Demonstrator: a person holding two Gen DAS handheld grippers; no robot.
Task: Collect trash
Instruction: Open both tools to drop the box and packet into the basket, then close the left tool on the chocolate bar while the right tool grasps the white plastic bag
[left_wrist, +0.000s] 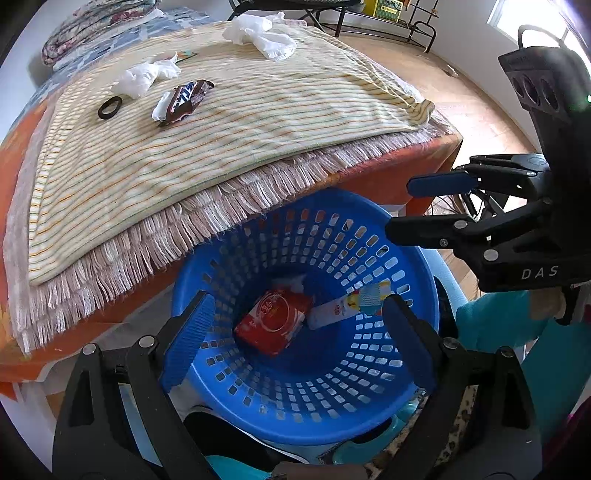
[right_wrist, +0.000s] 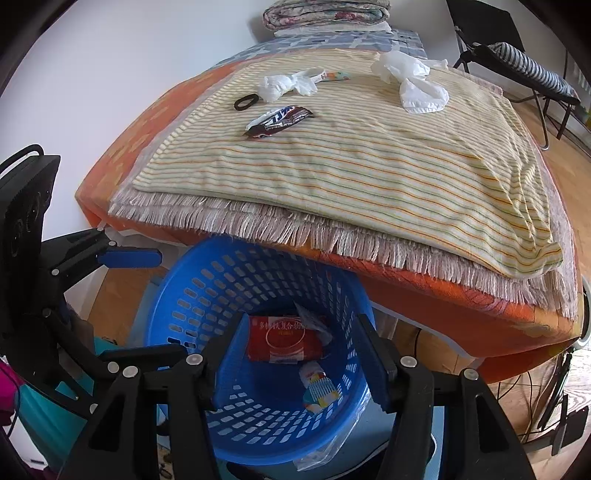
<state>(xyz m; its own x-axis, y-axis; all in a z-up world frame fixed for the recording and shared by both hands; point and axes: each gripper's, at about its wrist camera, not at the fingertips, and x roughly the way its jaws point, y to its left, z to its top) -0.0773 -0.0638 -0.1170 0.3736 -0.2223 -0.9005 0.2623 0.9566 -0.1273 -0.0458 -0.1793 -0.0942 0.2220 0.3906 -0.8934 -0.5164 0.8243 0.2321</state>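
While both my claws hang over the blue basket, the left gripper stands with its jaws wide apart and nothing between them; my right gripper is likewise parted and empty. Inside the basket lie a red packet and a small white-and-yellow wrapper, side by side on the bottom. Basket sits on the floor just under the fringed edge of the striped blanket. Remaining on the blanket: a dark candy wrapper, a black ring just beside it, a crumpled white tissue near both, and a larger white plastic bag farther back.
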